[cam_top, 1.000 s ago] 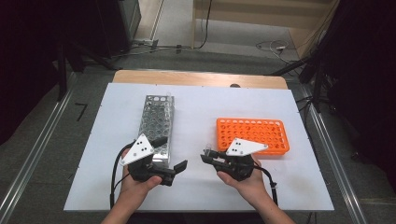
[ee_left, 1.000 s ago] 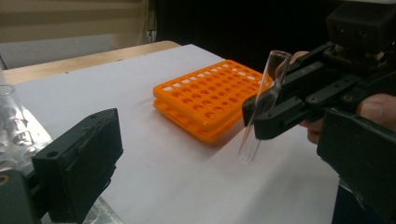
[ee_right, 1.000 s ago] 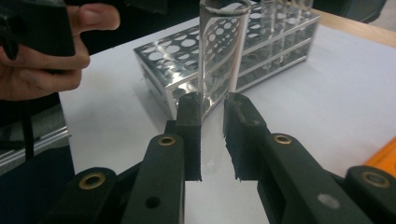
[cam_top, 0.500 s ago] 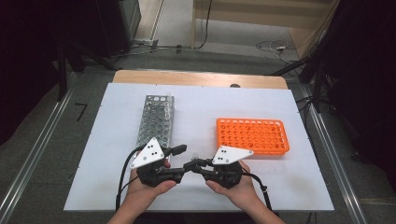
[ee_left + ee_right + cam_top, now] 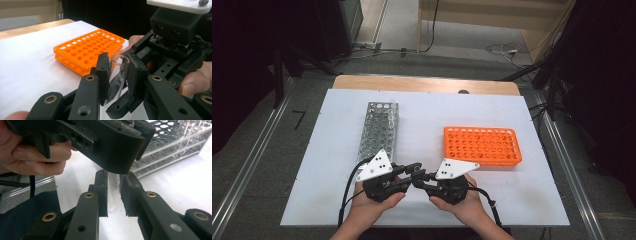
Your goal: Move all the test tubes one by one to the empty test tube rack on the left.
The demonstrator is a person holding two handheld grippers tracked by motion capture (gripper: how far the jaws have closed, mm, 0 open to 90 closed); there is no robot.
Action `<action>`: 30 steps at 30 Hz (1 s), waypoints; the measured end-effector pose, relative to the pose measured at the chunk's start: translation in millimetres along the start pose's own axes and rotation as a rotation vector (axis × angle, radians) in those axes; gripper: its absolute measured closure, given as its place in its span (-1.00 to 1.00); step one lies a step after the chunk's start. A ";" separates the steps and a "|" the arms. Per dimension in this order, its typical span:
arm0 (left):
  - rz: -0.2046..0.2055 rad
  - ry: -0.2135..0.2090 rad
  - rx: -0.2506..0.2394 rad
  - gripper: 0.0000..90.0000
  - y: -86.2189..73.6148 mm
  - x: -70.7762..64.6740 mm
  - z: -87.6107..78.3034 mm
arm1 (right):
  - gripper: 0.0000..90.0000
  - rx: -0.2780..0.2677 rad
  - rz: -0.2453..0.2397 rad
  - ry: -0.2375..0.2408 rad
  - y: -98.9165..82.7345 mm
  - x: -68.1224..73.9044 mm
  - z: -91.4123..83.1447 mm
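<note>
From the high view, the left gripper [image 5: 416, 170] and right gripper [image 5: 421, 179] meet near the table's [image 5: 532, 200] front edge. The left gripper view reveals a clear test tube [image 5: 119, 75] there, open mouth up. Both pairs of jaws hold it; the left have just been closing.

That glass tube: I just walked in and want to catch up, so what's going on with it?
A person holds a gripper in each hand near the table's front edge. Both the left gripper and the right gripper are closed on one clear test tube, a handover between them. The metal rack and the orange rack stand behind.
</note>
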State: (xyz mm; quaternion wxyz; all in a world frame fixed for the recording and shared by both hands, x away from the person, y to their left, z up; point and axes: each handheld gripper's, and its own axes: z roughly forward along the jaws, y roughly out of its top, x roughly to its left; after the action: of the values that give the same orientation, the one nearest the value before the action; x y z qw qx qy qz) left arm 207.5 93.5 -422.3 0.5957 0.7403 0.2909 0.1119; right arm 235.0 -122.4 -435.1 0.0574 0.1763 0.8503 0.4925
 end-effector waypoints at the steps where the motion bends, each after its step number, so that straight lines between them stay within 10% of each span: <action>1: 0.002 0.002 0.000 0.63 -0.1 -0.1 0.1 | 0.65 -0.001 0.001 0.001 -0.1 0.0 0.1; 18: 0.020 0.037 -0.005 0.69 1.5 -0.3 0.6 | 0.63 -0.012 0.018 -0.001 -1.2 -2.3 0.2; 30: 0.008 0.079 -0.020 0.69 11.8 12.4 -3.9 | -0.62 -0.057 0.008 0.013 -4.7 -7.0 -13.6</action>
State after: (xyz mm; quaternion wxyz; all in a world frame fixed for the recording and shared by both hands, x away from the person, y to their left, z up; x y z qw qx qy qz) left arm 219.0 102.2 -412.3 0.5906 0.7304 0.3101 0.1466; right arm 236.7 -138.1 -432.8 0.0549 0.1748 0.8355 0.5180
